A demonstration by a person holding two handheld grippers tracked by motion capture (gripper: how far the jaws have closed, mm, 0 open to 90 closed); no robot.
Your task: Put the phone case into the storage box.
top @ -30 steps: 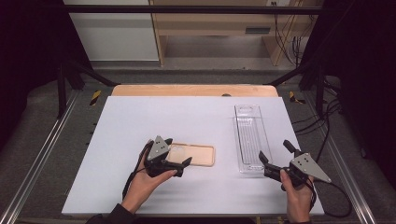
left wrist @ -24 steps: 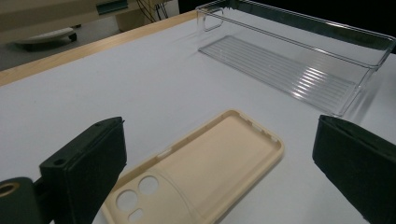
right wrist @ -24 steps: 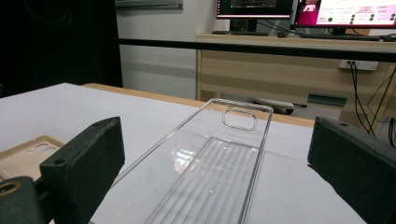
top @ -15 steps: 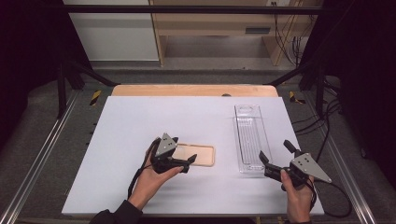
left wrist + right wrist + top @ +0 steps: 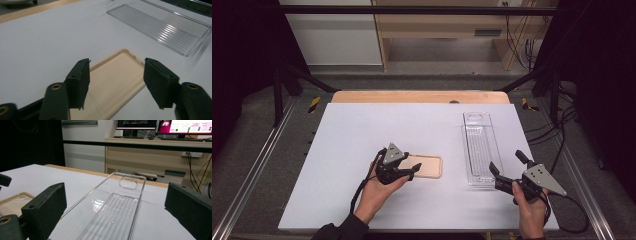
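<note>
Straddling the unmarked beige phone case [image 5: 117, 77], the left claw [image 5: 116, 85] has been closing, pads clear; right claw [image 5: 112, 212] spread.

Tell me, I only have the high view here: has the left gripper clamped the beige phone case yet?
Observer: Not yet. In the left gripper view, the left gripper has just been closing its jaws around the beige phone case, but one pad stands clear of its edge.
Operator: Which face of the case is up?
Observer: The hollow inside, with its raised rim up.
Operator: And the right gripper?
Observer: The right gripper is open. Its view looks along the clear tray between wide jaws, and neither pad touches it.
</note>
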